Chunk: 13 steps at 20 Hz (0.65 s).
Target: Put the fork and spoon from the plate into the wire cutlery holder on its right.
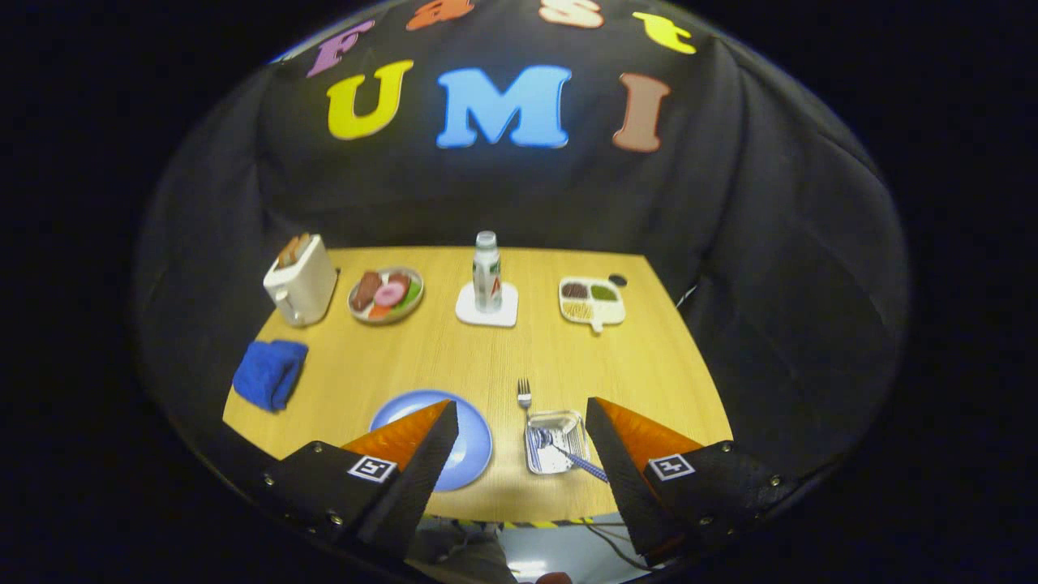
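Gripper view: gripper [521, 442] hovering high over the wooden bench [454, 357], fingers spread wide and holding nothing
Both utensils are already resting in the shiny wire cutlery holder [555, 442] right of the round blue plate [474, 442]: the silver fork [525, 397] is poking out beyond it, the blue-handled spoon [568, 454] is lying across it; the task is looking finished, calling only for pulling away

The gripper [519, 422] has two wedge-shaped fingers set wide apart on dark angular mounts, each mount bearing a square black-and-white marker and small screws.
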Tool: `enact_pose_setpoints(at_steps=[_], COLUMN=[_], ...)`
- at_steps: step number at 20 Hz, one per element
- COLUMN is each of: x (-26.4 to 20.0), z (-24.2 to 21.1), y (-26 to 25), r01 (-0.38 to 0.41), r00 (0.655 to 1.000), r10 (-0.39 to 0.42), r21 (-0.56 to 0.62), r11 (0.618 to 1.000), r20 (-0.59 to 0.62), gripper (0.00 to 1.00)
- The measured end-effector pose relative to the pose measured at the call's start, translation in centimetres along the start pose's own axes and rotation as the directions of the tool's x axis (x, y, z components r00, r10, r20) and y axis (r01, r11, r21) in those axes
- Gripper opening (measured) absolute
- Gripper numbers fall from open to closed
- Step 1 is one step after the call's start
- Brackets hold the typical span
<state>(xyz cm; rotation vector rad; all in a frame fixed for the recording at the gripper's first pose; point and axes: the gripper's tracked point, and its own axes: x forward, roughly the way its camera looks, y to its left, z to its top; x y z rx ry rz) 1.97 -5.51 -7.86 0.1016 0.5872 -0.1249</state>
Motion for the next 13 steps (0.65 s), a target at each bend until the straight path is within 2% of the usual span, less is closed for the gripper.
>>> enact_pose_setpoints(at_steps=[2,5,9,11,13], x=[-1.8,-3.6,-3.9,-3.6,-3.4], z=[1.8,4.3,4.8,4.5,4.2], y=[0.8,1.9,5.3,6.5,7.6], r01=[0.005,0.013,0.012,0.032,-0.002], r00=[0.983,0.911,0.857,0.846,0.843], r10=[-0.016,-0.034,-0.019,-0.012,0.005], r21=[0.064,0.053,0.016,-0.027,-0.006], r11=[0.998,0.999,1.0,0.999,1.0], r20=[0.181,0.411,0.516,0.533,0.537], gripper=[0.97,0.97,0.97,0.97,0.97])
